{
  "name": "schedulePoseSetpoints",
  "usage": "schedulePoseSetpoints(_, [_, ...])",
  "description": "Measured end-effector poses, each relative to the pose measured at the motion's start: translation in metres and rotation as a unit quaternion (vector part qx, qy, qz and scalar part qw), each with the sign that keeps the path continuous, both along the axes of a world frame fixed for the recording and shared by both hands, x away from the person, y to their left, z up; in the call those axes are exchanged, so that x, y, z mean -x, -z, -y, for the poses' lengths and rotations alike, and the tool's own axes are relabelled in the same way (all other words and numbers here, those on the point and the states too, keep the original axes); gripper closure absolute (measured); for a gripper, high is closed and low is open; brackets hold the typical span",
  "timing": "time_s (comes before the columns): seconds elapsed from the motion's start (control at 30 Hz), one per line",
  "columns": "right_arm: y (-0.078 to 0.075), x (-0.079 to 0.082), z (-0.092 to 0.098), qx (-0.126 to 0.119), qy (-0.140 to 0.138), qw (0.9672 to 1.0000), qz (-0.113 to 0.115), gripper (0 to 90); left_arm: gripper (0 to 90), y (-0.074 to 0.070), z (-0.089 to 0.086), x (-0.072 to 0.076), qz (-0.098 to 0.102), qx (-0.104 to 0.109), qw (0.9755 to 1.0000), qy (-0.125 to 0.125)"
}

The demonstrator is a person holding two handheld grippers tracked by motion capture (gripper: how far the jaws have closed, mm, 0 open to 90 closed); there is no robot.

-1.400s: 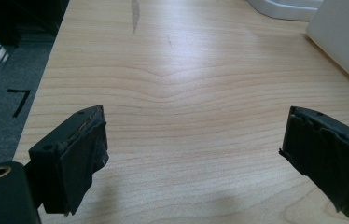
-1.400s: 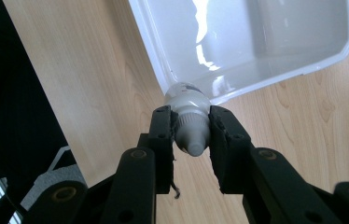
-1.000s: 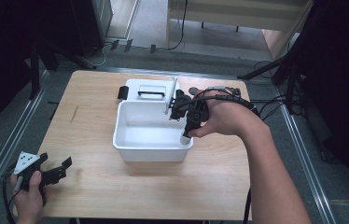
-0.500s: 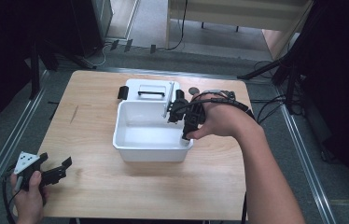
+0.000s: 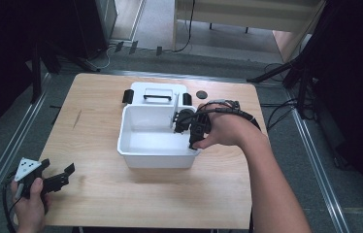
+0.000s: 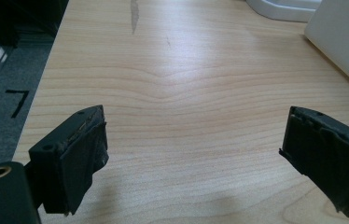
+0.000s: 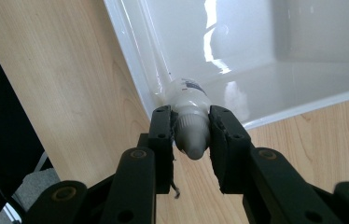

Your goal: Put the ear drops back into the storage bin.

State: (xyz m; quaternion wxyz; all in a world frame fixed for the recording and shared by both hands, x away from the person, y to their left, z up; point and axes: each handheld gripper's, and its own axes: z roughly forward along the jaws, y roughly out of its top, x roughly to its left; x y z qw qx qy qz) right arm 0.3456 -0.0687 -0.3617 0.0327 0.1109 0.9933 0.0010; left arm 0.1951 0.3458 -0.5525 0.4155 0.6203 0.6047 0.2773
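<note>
Here we list a wooden table (image 5: pixel 121 204) carrying a white plastic tub (image 5: pixel 155 150) near its centre, with a white lid (image 5: pixel 157 91) bearing a black handle (image 5: pixel 157 97) lying just behind the tub. A small dark round disc (image 5: pixel 201 94) sits on the table to the right of the lid.

We record the right tool (image 7: pixel 191 140) at the tub's right front corner, its jaws closed on a small squeeze bottle (image 7: pixel 190 112). The bottle is translucent white with a grey pointed cap (image 7: pixel 192 140) facing the camera, and its body rests against the tub's rim. We see a dark mark and a touch of red print on the bottle's label, too small to read. In the high view the right hand (image 5: pixel 228 131) holds this tool over the same corner.

We note the left tool (image 6: pixel 191 158) held above bare wood at the table's front left corner, jaws spread wide with nothing between them. A black "7" (image 6: pixel 17 101) is marked on the grey floor beside the table edge.
</note>
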Motion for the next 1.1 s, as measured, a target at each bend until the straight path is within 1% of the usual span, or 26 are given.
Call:
schedulePoseSetpoints(0.1, [0.004,0.0,-0.001,0.008,0.003,1.0,-0.002,72.1,7.3,0.0,0.0,0.0,0.0,0.0,1.0,0.0])
schedulePoseSetpoints(0.37, [0.017,-0.003,-0.006,0.022,-0.002,0.9997,-0.008,72.1,7.3,0.0,0.0,0.0,0.001,0.001,1.0,0.0])
schedulePoseSetpoints(0.53, [0.022,-0.007,-0.007,0.02,0.0,0.9997,-0.012,72.0,7.3,0.0,0.0,0.0,0.001,0.002,1.0,0.0])
schedulePoseSetpoints(0.77, [0.027,-0.01,-0.008,0.025,0.0,0.9996,-0.014,72.0,7.3,0.0,0.0,0.0,0.001,0.001,1.0,0.0])
schedulePoseSetpoints(0.83, [0.03,-0.011,-0.008,0.023,-0.001,0.9996,-0.015,72.0,7.3,0.0,0.0,0.0,0.001,0.001,1.0,0.0])
schedulePoseSetpoints(0.97, [0.037,-0.013,-0.007,0.02,0.005,0.9996,-0.019,71.9,7.3,0.0,0.0,0.0,0.001,0.001,1.0,-0.001])
schedulePoseSetpoints(1.1, [0.043,-0.014,-0.006,0.021,-0.001,0.9996,-0.019,71.9,7.3,0.0,0.0,0.0,0.0,0.0,1.0,0.0])
